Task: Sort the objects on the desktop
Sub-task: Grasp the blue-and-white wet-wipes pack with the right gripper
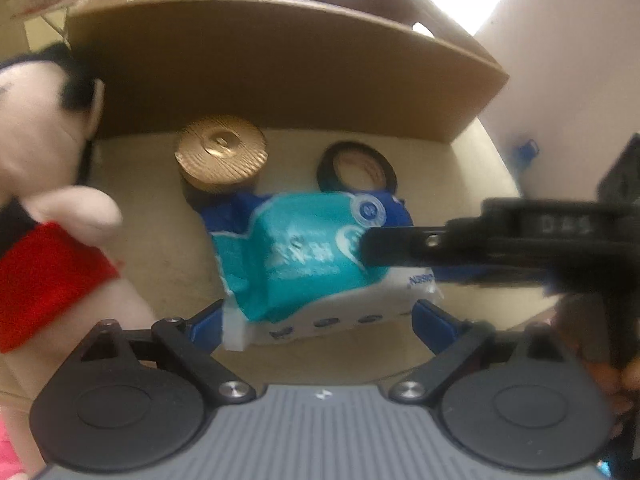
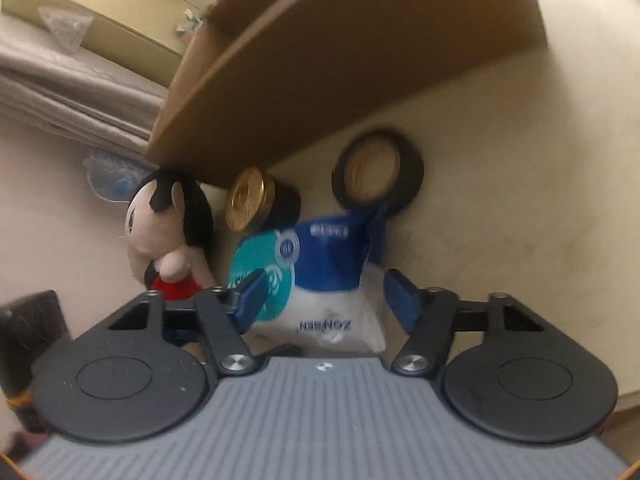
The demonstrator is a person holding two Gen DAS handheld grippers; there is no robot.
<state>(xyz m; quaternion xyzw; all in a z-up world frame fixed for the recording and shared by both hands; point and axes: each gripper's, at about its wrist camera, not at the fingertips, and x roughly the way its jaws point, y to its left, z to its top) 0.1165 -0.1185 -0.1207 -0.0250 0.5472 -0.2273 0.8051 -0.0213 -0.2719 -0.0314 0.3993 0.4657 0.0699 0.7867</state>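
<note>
a teal, blue and white tissue pack point(image 1: 316, 264) lies on the beige worktop point(image 1: 160, 240) in front of a brown cardboard box point(image 1: 280, 68); behind it stand a gold-lidded dark jar point(image 1: 221, 154) and a black tape roll point(image 1: 357, 168), a plush doll point(image 1: 52, 200) to the side; the left tongs point(image 1: 320, 320) stand apart, blue pads flanking the pack's near end, contact unclear; the right tongs point(image 2: 324, 296) sit partly closed either side of the pack's white end, left pad over the wrapper, right pad at its edge; whether they clamp it i cannot tell; motion blur softens both views.
</note>
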